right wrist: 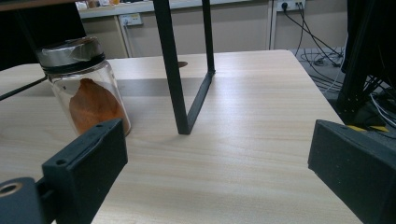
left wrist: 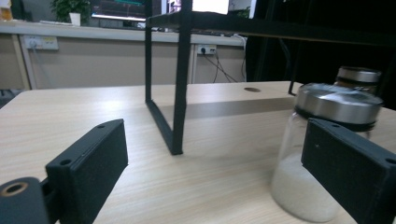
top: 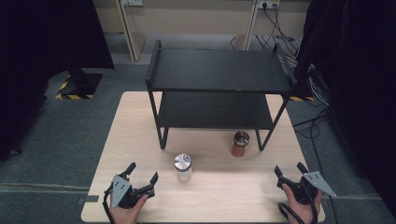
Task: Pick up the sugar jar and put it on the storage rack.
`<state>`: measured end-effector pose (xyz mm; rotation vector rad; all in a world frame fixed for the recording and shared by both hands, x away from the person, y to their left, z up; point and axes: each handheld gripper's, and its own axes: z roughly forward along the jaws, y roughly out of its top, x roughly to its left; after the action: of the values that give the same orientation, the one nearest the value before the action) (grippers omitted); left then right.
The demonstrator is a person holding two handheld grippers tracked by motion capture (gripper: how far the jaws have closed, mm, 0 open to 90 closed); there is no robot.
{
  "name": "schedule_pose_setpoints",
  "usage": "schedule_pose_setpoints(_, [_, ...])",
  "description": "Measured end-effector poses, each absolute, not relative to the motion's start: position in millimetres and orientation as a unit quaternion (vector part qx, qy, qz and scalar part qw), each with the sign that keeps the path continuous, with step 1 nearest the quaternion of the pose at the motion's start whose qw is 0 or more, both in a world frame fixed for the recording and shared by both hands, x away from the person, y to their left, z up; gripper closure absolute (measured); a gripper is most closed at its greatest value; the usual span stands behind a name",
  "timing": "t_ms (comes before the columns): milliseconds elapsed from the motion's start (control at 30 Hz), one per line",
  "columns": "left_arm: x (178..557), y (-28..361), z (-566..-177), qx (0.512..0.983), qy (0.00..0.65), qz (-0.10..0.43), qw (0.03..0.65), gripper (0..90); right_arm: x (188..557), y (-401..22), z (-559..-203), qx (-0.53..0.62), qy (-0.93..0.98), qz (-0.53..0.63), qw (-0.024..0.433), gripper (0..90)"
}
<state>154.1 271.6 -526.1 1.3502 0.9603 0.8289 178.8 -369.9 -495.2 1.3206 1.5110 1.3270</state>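
Setting: pale wooden table [top: 140, 140] on grey carpet, with a black two-tier shelf rack [top: 217, 70] standing on its far half; both tiers look bare, and cables trail on the floor behind.
Jar with white powder: it stands upright on the table in front of the rack, a little left of centre [top: 182, 167]; metal lid on; long axis vertical; in the left gripper view it sits at the right edge, partly behind your right-hand jaw, so it lies off to that side and not between the jaws.
Jar with orange contents: it stands upright [top: 240, 144] just beside the rack's front right leg, farther back than the white one; in the right gripper view it appears upper left, beyond the left jaw, well off the centre line.
Left gripper: you hold it low at the near left edge [top: 142, 171]; jaws spread wide, holding nothing; it is near the white jar, which lies forward and to its right.
Right gripper: you hold it at the near right corner [top: 289, 169]; jaws parted, holding nothing; the orange jar lies forward and to its left, well apart.
Nearer hand: your left is closer to the white jar; your right is closer to the orange one.
Judgement: swing the left gripper rightward until the white jar centres between the jaws; approach level, since the jar is upright.
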Motion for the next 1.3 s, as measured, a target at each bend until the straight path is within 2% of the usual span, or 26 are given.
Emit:
schedule_pose_setpoints(467, [159,263,-522,0.607,0.376,0.322,0.621,5.8,179,-370,-496,0.512,0.585,0.516,0.36,4.8])
schedule_pose_setpoints(1033, [166,248,-516,0.629,0.349,0.305,0.624,5.7,180,-369,-494,0.51,0.591,0.512,0.359,4.8])
schedule_pose_setpoints(1300, [181,232,-511,0.655,0.336,0.297,0.609,5.6,180,-369,-494,0.51,0.592,0.512,0.357,4.8])
